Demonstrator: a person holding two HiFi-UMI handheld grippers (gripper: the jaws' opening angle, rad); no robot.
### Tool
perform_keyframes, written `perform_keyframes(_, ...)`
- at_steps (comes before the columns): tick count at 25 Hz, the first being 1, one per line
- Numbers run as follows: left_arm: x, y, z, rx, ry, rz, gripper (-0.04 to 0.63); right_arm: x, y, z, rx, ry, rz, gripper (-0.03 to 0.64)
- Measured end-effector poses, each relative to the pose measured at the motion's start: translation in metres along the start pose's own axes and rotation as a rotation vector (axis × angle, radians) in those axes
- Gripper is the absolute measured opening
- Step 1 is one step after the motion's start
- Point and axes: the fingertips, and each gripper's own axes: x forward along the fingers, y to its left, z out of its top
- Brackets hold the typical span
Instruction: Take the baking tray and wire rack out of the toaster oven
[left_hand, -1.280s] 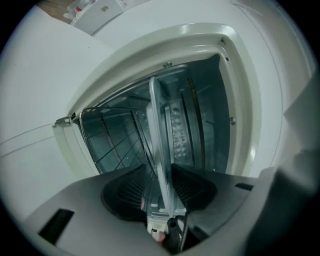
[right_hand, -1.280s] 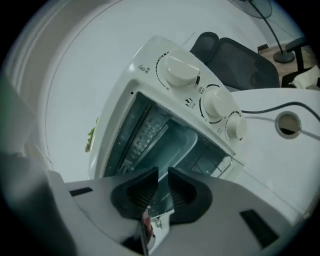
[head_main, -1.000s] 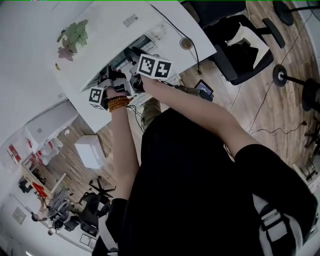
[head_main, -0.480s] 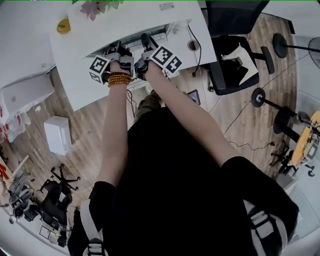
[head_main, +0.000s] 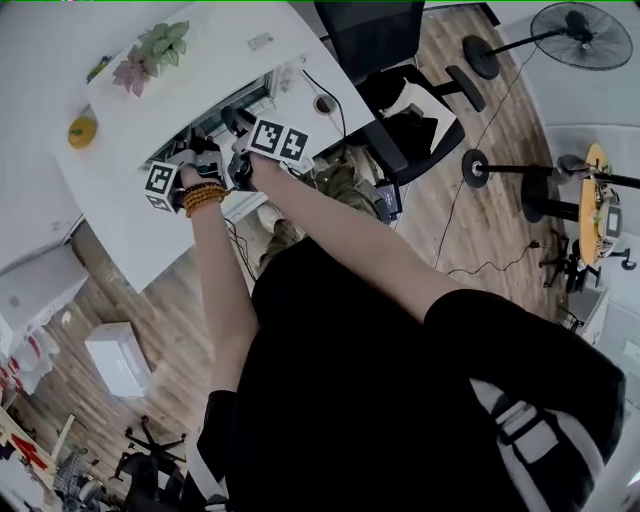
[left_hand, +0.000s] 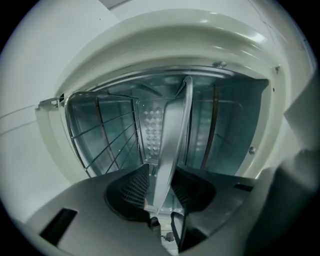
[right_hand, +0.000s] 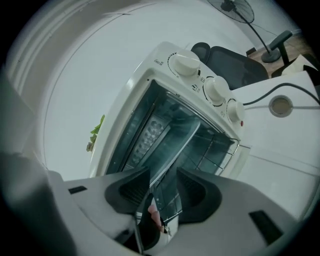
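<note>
Steel baking tray (left_hand: 172, 145): sits in the toaster oven (right_hand: 150, 85) on the white bench (head_main: 120, 222), next to the wire rack (left_hand: 105, 142). We hold its front rim clamped in the left gripper (left_hand: 162, 192), jaws just closing, to draw it out. Right gripper (right_hand: 165, 187) jaws, just opening, loosely straddle the rim, which we judge is to steady it.

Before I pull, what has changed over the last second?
On the left gripper the fingers have just been closing onto the front edge of the baking tray; on the right gripper they have been opening, with that edge between them. Otherwise unchanged: both grippers stay at the mouth of the toaster oven, tray and wire rack still inside.
</note>
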Motion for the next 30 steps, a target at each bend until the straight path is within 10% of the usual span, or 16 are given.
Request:
perform_keyframes(12, -0.002, -0.001, 0.000, 0.097, 0.061, 0.009, 0.135, 0.009, 0.007, 0.013, 0.139, -0.078, 0.142, 0.167)
perform_keyframes(30, -0.001, 0.003, 0.004, 0.126, 0.059, 0.021, 0.152, 0.043, -0.022, 0.023, 0.099, -0.015, -0.031, 0.146)
